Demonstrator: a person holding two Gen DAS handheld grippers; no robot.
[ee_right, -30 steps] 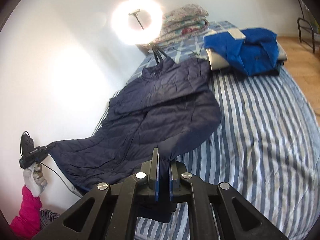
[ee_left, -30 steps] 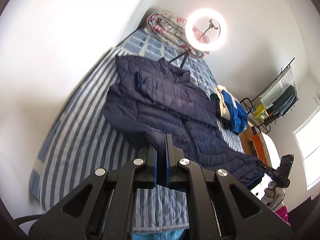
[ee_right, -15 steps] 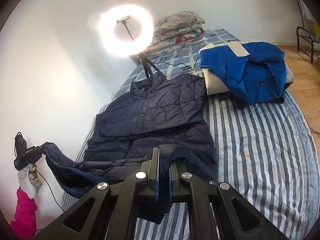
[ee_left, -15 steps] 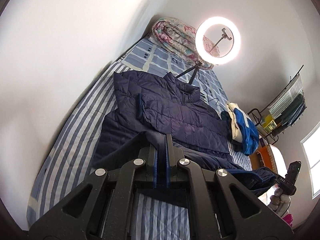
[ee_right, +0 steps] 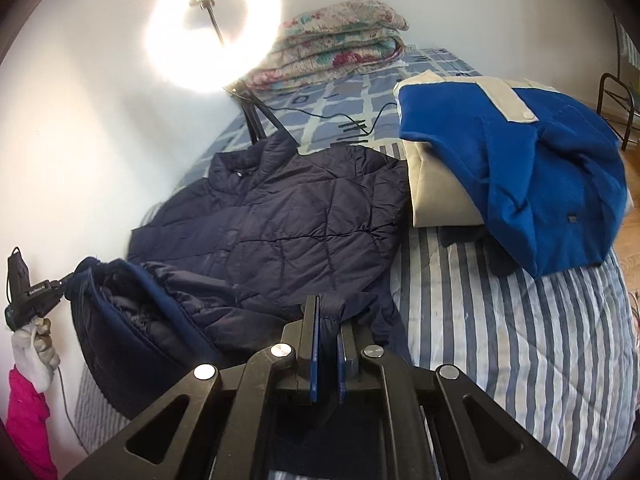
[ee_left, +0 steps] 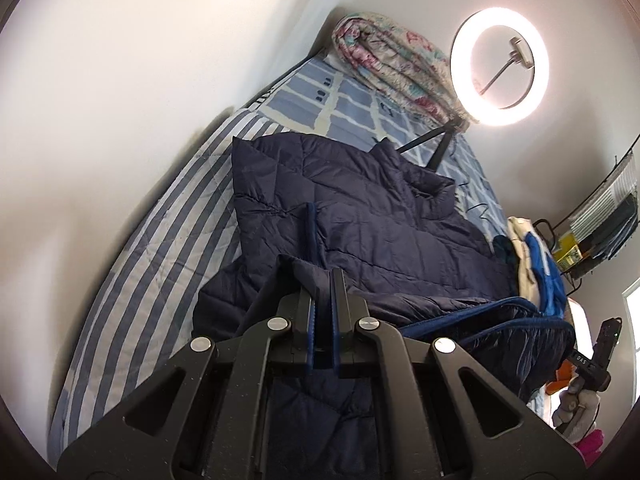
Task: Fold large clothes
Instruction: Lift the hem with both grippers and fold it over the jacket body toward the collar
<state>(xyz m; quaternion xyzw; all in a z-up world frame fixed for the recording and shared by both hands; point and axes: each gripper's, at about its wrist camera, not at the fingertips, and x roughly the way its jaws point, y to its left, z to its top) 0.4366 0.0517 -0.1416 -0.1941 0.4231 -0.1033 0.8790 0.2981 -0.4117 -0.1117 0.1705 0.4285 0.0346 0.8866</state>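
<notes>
Hem of navy quilted jacket (ee_left: 360, 232) is now riding higher over its body than a second ago.
Left view: left gripper (ee_left: 323, 280) is pinching the hem above the striped bed (ee_left: 132, 264). Right view: right gripper (ee_right: 326, 320) is pinching the opposite hem corner; jacket is lying beside a blue fleece (ee_right: 520, 160).

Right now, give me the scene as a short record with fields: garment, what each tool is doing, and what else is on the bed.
garment: navy puffer jacket, collar end flat on the striped bed, hem end lifted and bunched
left tool: shut on the jacket's hem
right tool: shut on the jacket's hem
beside it: blue and beige clothes pile
far end: folded floral quilt, ring light on a tripod
</notes>
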